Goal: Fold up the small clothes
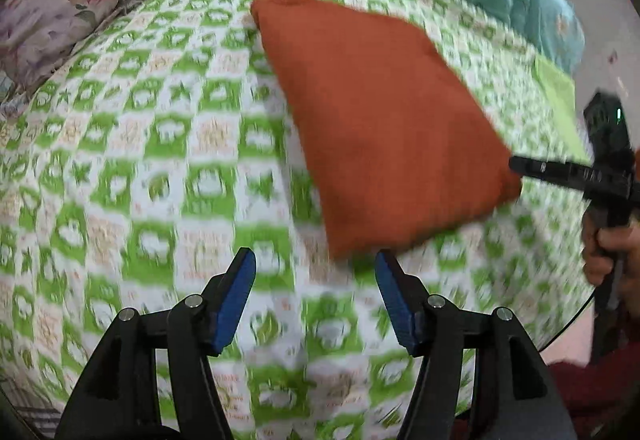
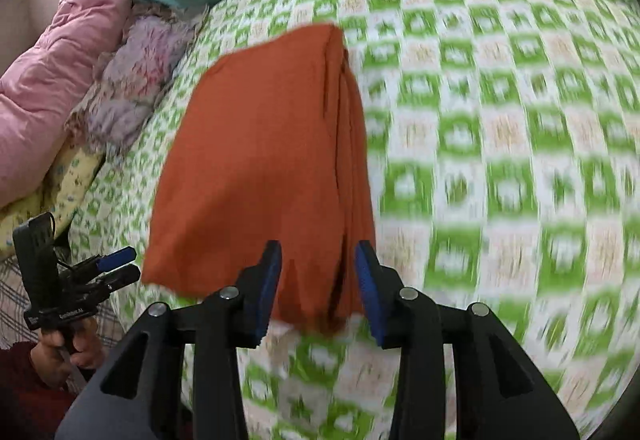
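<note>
Your green-and-white checked bedspread (image 1: 160,160) carries the folded rust-orange cloth (image 1: 380,112), lying flat near its middle. Your left gripper (image 1: 316,272) stands wide apart, empty, just short of it. Your right gripper (image 2: 318,264) is part open, its blue pads (image 2: 366,280) straddling the cloth's near corner without pressing.

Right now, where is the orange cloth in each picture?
Left wrist view: the folded orange cloth lies right of centre, reaching down toward the open jaws.
Right wrist view: the orange cloth fills the middle, its near end between the open jaws.
Shared landmark: the green checked bedspread under it.
</note>
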Available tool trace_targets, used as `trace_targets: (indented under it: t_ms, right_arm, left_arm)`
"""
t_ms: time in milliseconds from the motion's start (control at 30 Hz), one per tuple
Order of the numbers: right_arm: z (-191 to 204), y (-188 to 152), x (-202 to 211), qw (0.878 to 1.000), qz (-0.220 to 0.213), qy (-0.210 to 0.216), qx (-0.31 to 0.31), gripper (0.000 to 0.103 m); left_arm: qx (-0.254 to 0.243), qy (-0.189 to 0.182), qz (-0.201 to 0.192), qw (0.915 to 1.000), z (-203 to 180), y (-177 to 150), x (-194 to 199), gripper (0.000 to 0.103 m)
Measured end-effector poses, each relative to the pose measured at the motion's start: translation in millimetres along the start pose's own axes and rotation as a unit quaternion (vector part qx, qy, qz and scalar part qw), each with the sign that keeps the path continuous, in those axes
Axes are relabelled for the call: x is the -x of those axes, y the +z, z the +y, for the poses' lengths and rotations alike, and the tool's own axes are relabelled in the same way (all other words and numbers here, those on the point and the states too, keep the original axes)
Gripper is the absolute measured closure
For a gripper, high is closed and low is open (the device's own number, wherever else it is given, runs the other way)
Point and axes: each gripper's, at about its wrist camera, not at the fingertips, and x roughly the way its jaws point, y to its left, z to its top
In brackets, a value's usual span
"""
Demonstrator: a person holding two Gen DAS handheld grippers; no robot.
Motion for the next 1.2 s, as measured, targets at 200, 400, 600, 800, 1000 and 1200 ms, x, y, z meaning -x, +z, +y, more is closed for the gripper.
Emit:
trace_targets:
  t_ms: [200, 400, 600, 800, 1000, 1200]
  right_arm:
    - [6.3, -7.2, -16.2, 1.000, 0.002, 0.013, 0.003, 0.067]
    - [19.0, 4.1, -4.0, 0.999, -0.009, 0.034, 0.015, 0.098]
    - [32.1, 19.2, 46.2, 0.995, -0.070, 0.048, 0.048, 0.099]
    - [0.8, 4.1, -3.3, 0.996, -0.003, -0.048, 0.068, 0.099]
    - [-11.9, -8.1, -28.4, 0.994, 0.019, -0.079, 0.066, 0.099]
    - [-21.3, -9.2, -37.4, 0.996, 0.025, -0.080, 0.034, 0.099]
  left_arm:
    - [-0.043, 0.038, -0.024, 0.9980, -25.4, -2.4, -17.5, 0.041]
    - [-0.039, 0.047, -0.055, 0.9966, -27.9, 13.5, -22.4, 0.080]
    - [-0.041, 0.057, -0.040, 0.9968, -28.5, 7.1, -30.1, 0.095]
    - [-0.036, 0.055, -0.024, 0.9975, -33.0, 8.0, -36.5, 0.096]
    - [-0.018, 0.044, -0.007, 0.9989, -27.5, 6.0, -42.0, 0.096]
    - [-0.005, 0.035, 0.006, 0.9994, -24.2, 8.6, -49.2, 0.095]
